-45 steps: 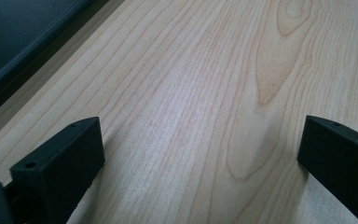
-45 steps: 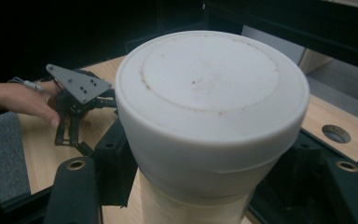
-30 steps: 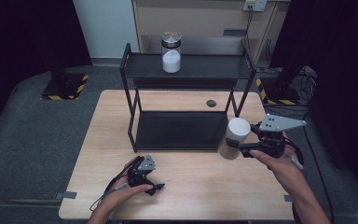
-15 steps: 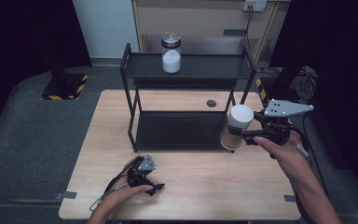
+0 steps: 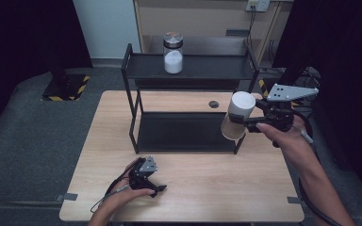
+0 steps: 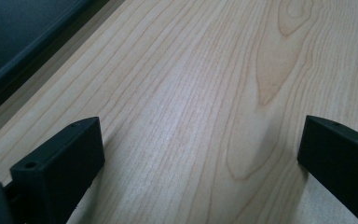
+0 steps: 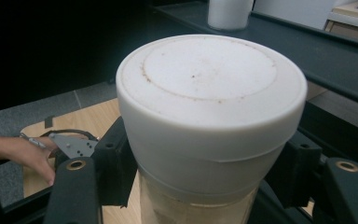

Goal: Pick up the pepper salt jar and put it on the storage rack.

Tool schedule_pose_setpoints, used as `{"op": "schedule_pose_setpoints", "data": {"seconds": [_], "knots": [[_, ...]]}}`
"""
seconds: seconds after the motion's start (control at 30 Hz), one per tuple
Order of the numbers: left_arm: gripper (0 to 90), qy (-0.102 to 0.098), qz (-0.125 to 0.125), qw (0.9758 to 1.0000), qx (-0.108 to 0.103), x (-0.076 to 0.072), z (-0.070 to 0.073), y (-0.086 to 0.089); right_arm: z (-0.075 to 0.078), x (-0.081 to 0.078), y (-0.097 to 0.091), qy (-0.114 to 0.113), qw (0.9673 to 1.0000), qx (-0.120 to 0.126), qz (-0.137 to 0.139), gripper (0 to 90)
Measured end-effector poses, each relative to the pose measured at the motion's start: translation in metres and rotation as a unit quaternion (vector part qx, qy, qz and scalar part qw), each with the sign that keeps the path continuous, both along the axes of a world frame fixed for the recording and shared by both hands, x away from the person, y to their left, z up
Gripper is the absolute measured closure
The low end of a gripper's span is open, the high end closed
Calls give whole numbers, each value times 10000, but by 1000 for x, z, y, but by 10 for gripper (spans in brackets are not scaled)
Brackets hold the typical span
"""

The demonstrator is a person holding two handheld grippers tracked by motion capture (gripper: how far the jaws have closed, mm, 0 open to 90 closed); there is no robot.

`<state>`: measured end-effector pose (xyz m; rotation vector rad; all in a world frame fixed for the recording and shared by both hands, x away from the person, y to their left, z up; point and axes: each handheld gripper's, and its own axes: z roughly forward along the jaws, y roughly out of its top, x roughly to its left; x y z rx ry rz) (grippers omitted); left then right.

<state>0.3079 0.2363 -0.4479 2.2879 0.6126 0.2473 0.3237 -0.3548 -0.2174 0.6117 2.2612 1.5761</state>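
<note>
While the right gripper (image 5: 247,123) clamps a white-lidded jar (image 5: 236,115) just under the lid, the jar hangs in the air off the right front corner of the rack (image 5: 188,110), clear of the table (image 5: 217,183). Jaws sit on either side of the jar's neck in the right gripper view, pads pressed to it (image 7: 116,163). Jar axis is near upright, lid tipped slightly away from the rack's post. The lid stands about level with the rack's top shelf (image 5: 202,66), judged from the high view; the shelf lies left of and beyond the jar. A second jar (image 5: 173,52) with a metal lid stands mid-shelf, so free space remains to its right. The right hand is the nearer by far. The left gripper (image 5: 153,184) rests on the table near the front edge, jaws wide apart, nothing between them.
</note>
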Motion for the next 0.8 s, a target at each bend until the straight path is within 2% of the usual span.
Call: {"op": "schedule_pose_setpoints", "data": {"seconds": [0.8], "knots": [[0, 11, -15, 10000, -22, 1, 0, 1, 44, 34, 8, -61, 9999, 83, 78, 362]]}}
